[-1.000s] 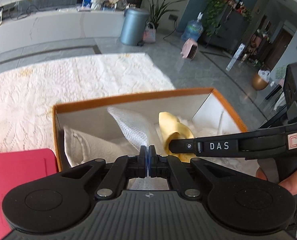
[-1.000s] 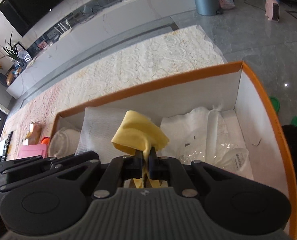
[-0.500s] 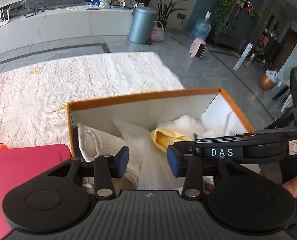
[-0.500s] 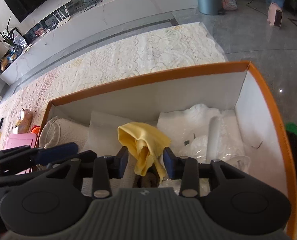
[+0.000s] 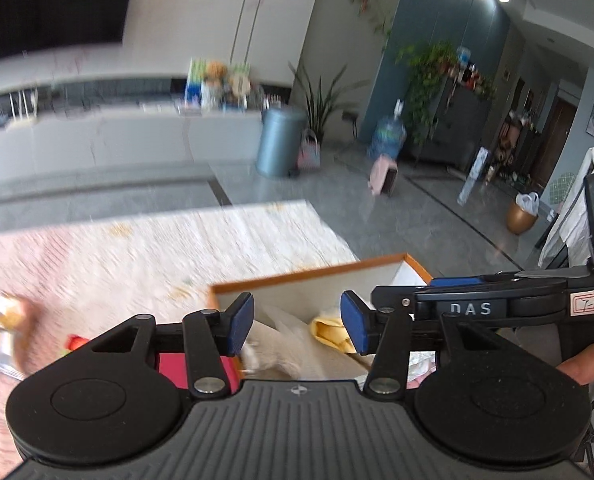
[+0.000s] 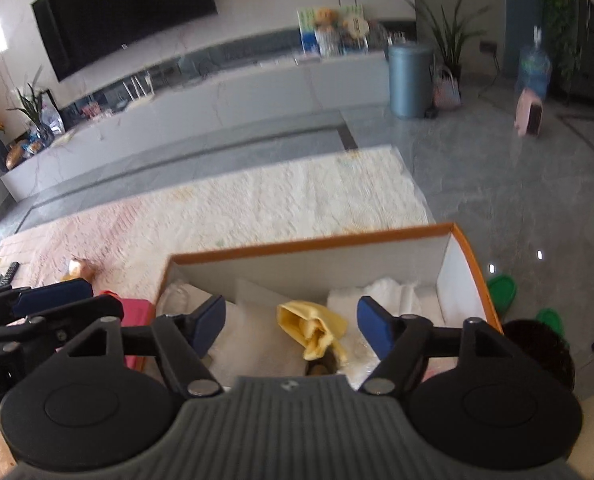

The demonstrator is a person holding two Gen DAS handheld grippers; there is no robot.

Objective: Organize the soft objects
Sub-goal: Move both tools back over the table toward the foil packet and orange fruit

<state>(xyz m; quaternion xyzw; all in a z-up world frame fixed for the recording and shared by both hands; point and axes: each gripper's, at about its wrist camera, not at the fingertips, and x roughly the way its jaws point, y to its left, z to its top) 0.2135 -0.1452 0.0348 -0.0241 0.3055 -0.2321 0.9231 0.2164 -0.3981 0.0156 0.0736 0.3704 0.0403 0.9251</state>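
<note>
Two grippers, both empty, above one orange-rimmed box (image 6: 317, 242) that sits on the pale lace-patterned cloth (image 6: 257, 200) covering the surface. Whether that surface is a counter or a bed, cannot tell.

Box holds the soft items: white padded cloths (image 6: 253, 344) across its left and middle, a crinkly white wrap (image 6: 393, 292) on the right, and the yellow cloth (image 6: 313, 326) bunched on top near the centre.

Right gripper (image 6: 291, 326): jaws have just been opening and stand wide apart. The yellow cloth shows in the gap between them but lies below in the box, pads clear of it, nothing held. Its long axis runs roughly away from the camera and slightly to the right, so it lies about in line with the jaws.

Left gripper (image 5: 297, 322): jaws have also just been opening, about half spread, nothing gripped. The white cloths and an edge of the yellow cloth show beyond them, down in the box.

Key relation: yellow cloth is straight ahead of and below the right jaws, off to the right of the left ones, so the right hand is nearer.

Outside the box, to its left: a pink flat item (image 6: 137, 314), then a small toy-like object (image 6: 79, 268) further out on the cloth, blurred. Judgement: the next pick probably lies that way, nearer the left hand.
</note>
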